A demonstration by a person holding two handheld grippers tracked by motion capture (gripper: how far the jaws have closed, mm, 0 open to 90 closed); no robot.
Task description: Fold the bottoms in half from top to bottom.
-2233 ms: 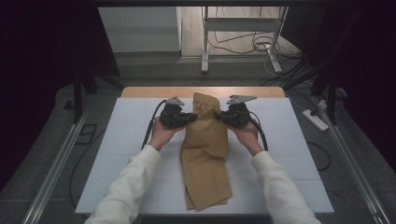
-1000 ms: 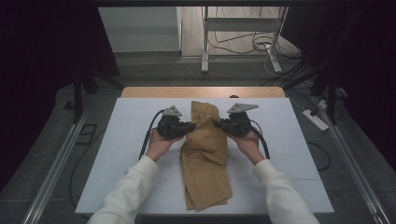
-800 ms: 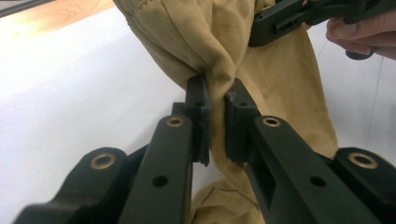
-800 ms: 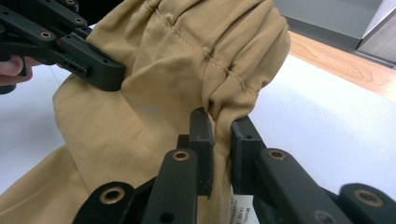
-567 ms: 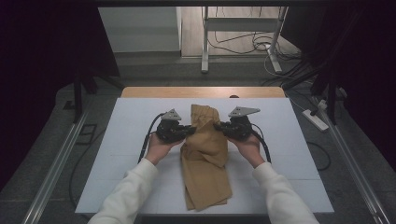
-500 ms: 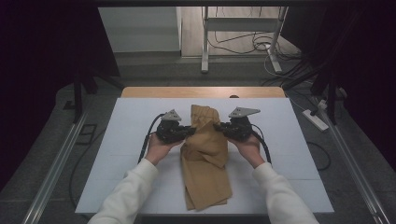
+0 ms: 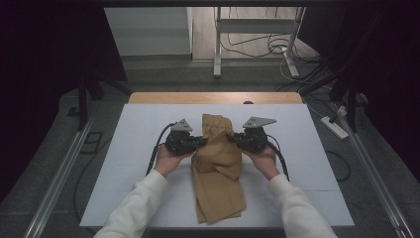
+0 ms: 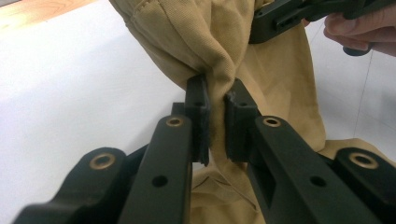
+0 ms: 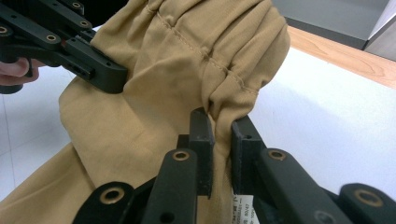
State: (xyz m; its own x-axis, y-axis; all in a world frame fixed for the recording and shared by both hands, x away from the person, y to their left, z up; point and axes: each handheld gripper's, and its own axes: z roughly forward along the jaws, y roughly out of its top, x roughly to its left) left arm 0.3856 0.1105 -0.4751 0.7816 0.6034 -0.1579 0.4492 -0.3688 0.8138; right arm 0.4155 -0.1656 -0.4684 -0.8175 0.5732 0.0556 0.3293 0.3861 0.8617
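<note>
A tan pair of trousers [image 7: 218,168] lies lengthwise down the middle of the white table, its far end lifted and bunched. My left gripper [image 7: 202,143] is shut on the left edge of that cloth [image 8: 205,51], a thin fold pinched between its pads. My right gripper [image 7: 232,140] is shut on the right edge, where a gathered seam [image 9: 224,70] runs into its jaws and a white label [image 9: 240,207] hangs below. Each gripper view also shows the other gripper across the cloth. The near end of the trousers rests flat by the table's front edge.
The white table top [image 7: 124,163] has bare room on both sides of the trousers. A wooden strip [image 7: 163,97] runs along its far edge. Metal rails [image 7: 59,178] flank the table, and a power strip [image 7: 335,128] with cables lies on the floor at right.
Both grippers have come a little nearer to me and closer together with the far end of the trousers held, so the cloth between them bunches more.
</note>
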